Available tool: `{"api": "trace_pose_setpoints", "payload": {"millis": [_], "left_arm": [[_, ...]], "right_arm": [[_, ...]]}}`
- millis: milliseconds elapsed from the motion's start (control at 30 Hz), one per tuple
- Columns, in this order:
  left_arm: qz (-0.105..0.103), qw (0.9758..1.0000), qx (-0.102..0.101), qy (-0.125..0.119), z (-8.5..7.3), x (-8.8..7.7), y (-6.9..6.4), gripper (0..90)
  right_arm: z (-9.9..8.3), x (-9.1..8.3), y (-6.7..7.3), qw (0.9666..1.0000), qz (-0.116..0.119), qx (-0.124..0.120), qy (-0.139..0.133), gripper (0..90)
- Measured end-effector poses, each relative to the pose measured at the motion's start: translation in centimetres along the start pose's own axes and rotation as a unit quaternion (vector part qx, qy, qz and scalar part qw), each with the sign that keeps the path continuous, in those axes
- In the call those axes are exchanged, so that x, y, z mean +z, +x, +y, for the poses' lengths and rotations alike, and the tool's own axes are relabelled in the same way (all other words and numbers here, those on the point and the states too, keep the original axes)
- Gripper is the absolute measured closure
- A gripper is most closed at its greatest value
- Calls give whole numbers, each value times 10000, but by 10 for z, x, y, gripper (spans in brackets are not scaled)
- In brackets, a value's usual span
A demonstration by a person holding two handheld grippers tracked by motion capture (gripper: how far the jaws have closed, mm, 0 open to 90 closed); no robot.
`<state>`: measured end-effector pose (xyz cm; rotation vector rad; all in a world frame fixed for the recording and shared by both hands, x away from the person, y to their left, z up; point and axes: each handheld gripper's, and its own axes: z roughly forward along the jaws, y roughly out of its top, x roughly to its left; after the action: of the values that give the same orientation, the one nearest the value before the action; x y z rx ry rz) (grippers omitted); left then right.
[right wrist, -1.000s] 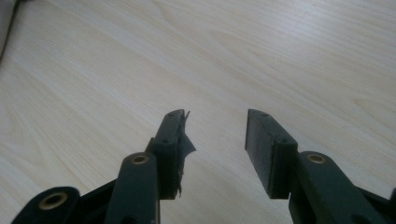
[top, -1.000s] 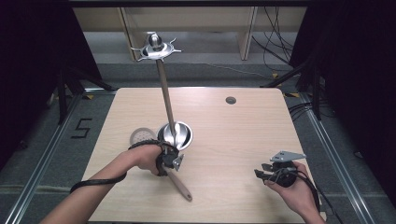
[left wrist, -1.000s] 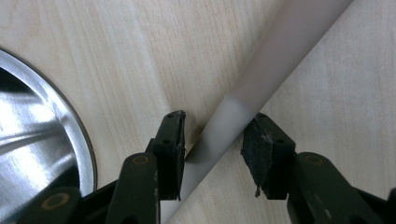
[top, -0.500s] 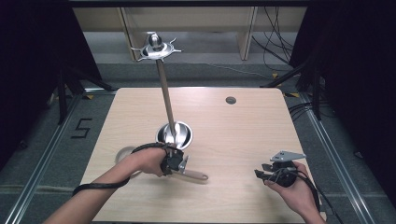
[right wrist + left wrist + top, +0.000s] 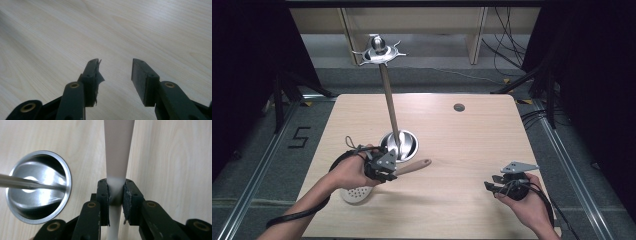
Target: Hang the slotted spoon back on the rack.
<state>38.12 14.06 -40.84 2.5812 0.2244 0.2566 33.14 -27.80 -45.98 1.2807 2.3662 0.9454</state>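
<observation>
Wooden tabletop (image 5: 472, 145) from the high view: my left gripper (image 5: 384, 166) grips a slotted spatula, its perforated white head (image 5: 354, 193) near-left, the handle (image 5: 412, 165) pointing right, just beside the steel stand base (image 5: 404, 145). My right gripper (image 5: 499, 186) hovers near-right, well apart. Left gripper view: jaws clamp the pale handle (image 5: 117, 157) (long axis straight ahead), base (image 5: 37, 186) to its left. Right gripper view: jaws parted, empty, over bare wood (image 5: 125, 30).

handle (image 5: 117, 152) between fingers (image 5: 103, 195), beside bowl (image 5: 37, 186)
</observation>
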Motion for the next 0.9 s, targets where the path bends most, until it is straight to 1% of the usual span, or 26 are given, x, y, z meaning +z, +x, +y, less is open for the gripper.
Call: {"api": "trace_pose_setpoints", "payload": {"millis": [33, 67, 100, 133, 200, 233, 267, 300, 333, 367, 400, 433, 533, 567, 600, 633, 667, 700, 733, 767, 800, 833, 867, 900], "left_arm": [[1, 9997, -152, -191, -2, -3, -1, 762], [7, 9992, -241, -319, -4, -7, -1, 763], [73, 9986, -346, -393, -6, -12, -1, 762], [105, 9965, -585, -581, -8, -15, -3, 763], [184, 9939, -822, -712, -13, -23, -3, 762], [272, 9904, -1053, -850, -14, -26, -5, 762], [348, 9883, -1166, -923, -16, -30, -6, 762], [430, 9821, -1446, -1125, -19, -33, -9, 762], [495, 9762, -1676, -1285, -20, -36, -12, 762], [593, 9743, -1756, -1281, -22, -38, -12, 762], [692, 9703, -1882, -1349, -23, -41, -14, 762], [778, 9652, -2018, -1468, -25, -43, -17, 762], [916, 9544, -2261, -1718, -29, -50, -23, 762], [982, 9495, -2392, -1778, -29, -53, -25, 763], [1077, 9465, -2438, -1818, -30, -55, -26, 763], [1117, 9399, -2595, -1916, -30, -57, -28, 763], [1167, 9378, -2652, -1912, -31, -59, -29, 762], [1243, 9352, -2663, -1974, -31, -62, -30, 762], [1325, 9309, -2721, -2045, -31, -64, -32, 763], [1356, 9284, -2746, -2105, -31, -66, -32, 763], [1421, 9268, -2738, -2140, -31, -69, -32, 763], [1491, 9243, -2759, -2176, -30, -72, -33, 763], [1537, 9211, -2811, -2210, -30, -74, -33, 763], [1593, 9190, -2826, -2242, -29, -76, -33, 763]], "right_arm": [[0, 0, 0, 10000, 9, -4, -22, 581], [0, 0, 0, 10000, 12, 9, -24, 581], [0, 0, 0, 10000, 1, -3, -3, 581], [0, 0, 0, 10000, 2, -4, 3, 581], [0, 0, 0, 10000, 0, 4, 12, 581], [0, 0, 0, 10000, -1, 10, -6, 581], [0, 0, 0, 10000, -1, 10, -6, 581], [0, 0, 0, 10000, -1, 1, 7, 581], [0, 0, 0, 10000, -1, -7, 3, 580], [0, 0, 0, 10000, -1, -6, 0, 581], [0, 0, 0, 10000, 0, -1, 3, 581], [0, 0, 0, 10000, 5, 7, 1, 580], [0, 0, 0, 10000, 17, 17, -25, 580], [0, 0, 0, 10000, 16, 18, -24, 579], [0, 0, 1, 10000, 21, 44, -18, 579], [1, -1, 1, 10000, 30, 93, -2, 579], [1, -1, 1, 9999, 22, 105, 26, 579], [1, -1, 1, 9999, 31, 108, 9, 579], [0, 0, 1, 10000, 18, 39, -17, 579], [1, -1, 2, 9999, 34, 114, 15, 579], [0, 0, 1, 10000, 16, 37, -19, 578], [1, -1, 1, 9999, 34, 114, 14, 578], [1, -1, 1, 9999, 30, 111, 9, 578], [1, -1, 1, 9999, 21, 108, 28, 578]]}}
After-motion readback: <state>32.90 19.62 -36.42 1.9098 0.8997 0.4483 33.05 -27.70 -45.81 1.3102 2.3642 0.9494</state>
